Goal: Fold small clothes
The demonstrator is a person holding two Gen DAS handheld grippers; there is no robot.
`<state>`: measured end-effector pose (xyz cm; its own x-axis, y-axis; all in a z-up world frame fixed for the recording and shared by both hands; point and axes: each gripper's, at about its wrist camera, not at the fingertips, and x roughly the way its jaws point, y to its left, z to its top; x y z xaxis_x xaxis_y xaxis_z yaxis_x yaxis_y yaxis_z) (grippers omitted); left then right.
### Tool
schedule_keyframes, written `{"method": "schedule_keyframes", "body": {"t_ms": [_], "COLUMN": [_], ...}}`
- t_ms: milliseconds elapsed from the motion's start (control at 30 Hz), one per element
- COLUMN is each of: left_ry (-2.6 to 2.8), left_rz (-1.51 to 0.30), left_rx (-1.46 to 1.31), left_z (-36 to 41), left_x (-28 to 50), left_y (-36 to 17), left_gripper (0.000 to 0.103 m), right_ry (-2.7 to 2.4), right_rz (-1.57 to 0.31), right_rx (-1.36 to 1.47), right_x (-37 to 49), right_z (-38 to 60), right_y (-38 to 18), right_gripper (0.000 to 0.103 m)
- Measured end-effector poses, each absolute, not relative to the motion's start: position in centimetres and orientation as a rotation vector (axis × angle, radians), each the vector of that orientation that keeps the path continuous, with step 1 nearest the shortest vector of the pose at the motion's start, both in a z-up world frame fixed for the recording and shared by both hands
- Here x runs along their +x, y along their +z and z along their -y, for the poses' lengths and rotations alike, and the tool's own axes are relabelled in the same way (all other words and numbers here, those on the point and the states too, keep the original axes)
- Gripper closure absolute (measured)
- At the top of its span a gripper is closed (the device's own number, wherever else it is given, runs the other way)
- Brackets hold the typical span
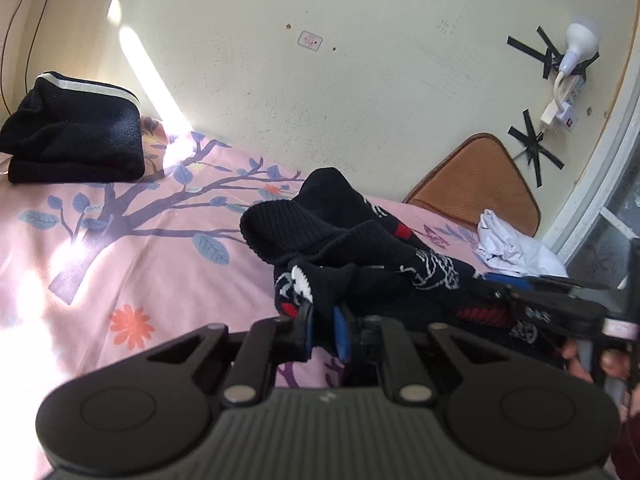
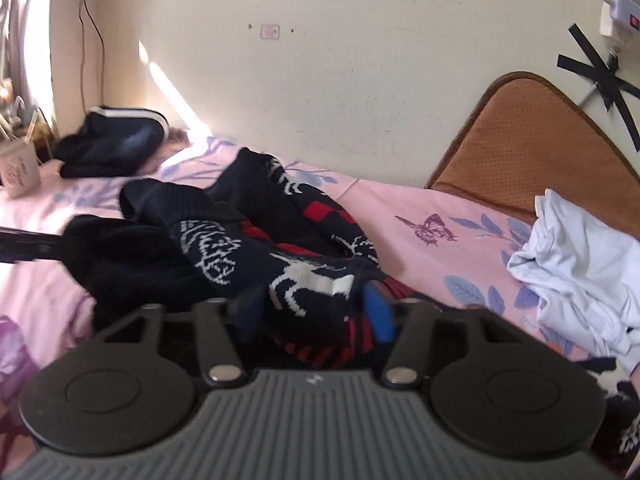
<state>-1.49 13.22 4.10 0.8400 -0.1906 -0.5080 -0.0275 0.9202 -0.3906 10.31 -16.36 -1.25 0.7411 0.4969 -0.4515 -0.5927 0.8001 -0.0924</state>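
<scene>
A dark navy knitted sweater [image 1: 360, 248] with white and red patterns lies bunched on the pink floral bedsheet [image 1: 120, 248]. My left gripper [image 1: 324, 332] is shut on a fold of its near edge, blue pads close together. My right gripper [image 2: 316, 312] is closed on the sweater [image 2: 280, 240] too, with a thick bunch of patterned knit between its blue pads [image 2: 378, 312]. The right gripper also shows at the right of the left wrist view [image 1: 560, 304]. The left gripper's arm shows as a dark bar at the left of the right wrist view [image 2: 32, 246].
A folded black garment with a white stripe [image 1: 76, 136] lies at the back left by the wall. A crumpled white cloth [image 2: 580, 264] lies at the right in front of a brown cushion [image 2: 532, 148]. A cup with sticks [image 2: 18, 168] stands at far left.
</scene>
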Motion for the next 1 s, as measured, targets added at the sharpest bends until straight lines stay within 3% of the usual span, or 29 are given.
{"method": "schedule_keyframes", "body": {"t_ms": [67,100,200,300,400,433,467,500,533,567,600,800,833,867,900,933,1000], "left_ry": [-0.105,-0.118,-0.163,-0.204,-0.29,-0.283,-0.279,-0.266,-0.245,-0.219,-0.201,-0.106,-0.098,-0.092,-0.086,-0.082,-0.076], "left_rz": [-0.537,-0.513,-0.43,-0.35,-0.3,-0.246,-0.197,-0.149,-0.114,-0.094,-0.103,-0.252,-0.265,-0.278,-0.289,-0.301,-0.323], "left_rx": [-0.418,-0.424,-0.445,-0.41,-0.337,-0.317,-0.306,-0.315,-0.337,-0.371,-0.4,-0.458,-0.448,-0.432,-0.412,-0.389,-0.33], "left_z": [-13.9,-14.3,-15.8,-17.0,-17.4,-17.6,-18.0,-18.6,-19.3,-20.1,-20.7,-21.4,-21.2,-21.4,-21.2,-21.0,-20.2], "left_x": [-3.4,-4.7,-9.4,-14.9,-19.3,-20.7,-21.7,-22.5,-22.7,-22.7,-22.2,-17.6,-17.2,-17.0,-16.6,-16.1,-14.8], "left_y": [5.2,5.8,7.9,10.2,11.7,12.3,12.9,13.4,13.7,13.9,13.9,11.7,11.4,11.1,10.9,10.9,10.9], "left_gripper": [0.093,0.093,0.093,0.093,0.088,0.086,0.073,0.063,0.05,0.049,0.049,0.05,0.05,0.05,0.05,0.05,0.05], "right_ry": [0.573,0.567,0.532,0.481,0.471,0.485,0.51,0.551,0.599,0.638,0.661,0.796,0.799,0.794,0.794,0.778,0.755], "right_rz": [-0.412,-0.375,-0.201,-0.021,0.006,-0.015,-0.046,-0.088,-0.133,-0.173,-0.201,-0.36,-0.347,-0.325,-0.32,-0.323,-0.265], "right_rx": [-0.147,-0.095,0.005,0.102,0.085,0.065,0.05,0.03,0.007,-0.022,-0.045,-0.361,-0.431,-0.489,-0.532,-0.541,-0.451], "right_x": [11.4,11.3,9.3,6.0,4.2,4.1,4.1,4.3,4.6,5.0,5.3,7.8,7.5,7.1,7.4,7.6,7.3], "right_z": [16.8,17.6,20.5,25.1,27.9,28.1,28.0,27.4,26.6,25.1,23.7,12.8,11.6,10.6,10.1,10.1,12.2], "right_y": [0.4,1.8,6.8,11.5,13.1,12.9,12.4,11.7,10.7,9.3,8.2,0.8,-0.1,-0.8,-1.1,-0.8,1.2], "right_gripper": [0.086,0.096,0.1,0.1,0.099,0.095,0.093,0.083,0.056,0.04,0.017,0.014,0.019,0.032,0.08,0.091,0.094]}}
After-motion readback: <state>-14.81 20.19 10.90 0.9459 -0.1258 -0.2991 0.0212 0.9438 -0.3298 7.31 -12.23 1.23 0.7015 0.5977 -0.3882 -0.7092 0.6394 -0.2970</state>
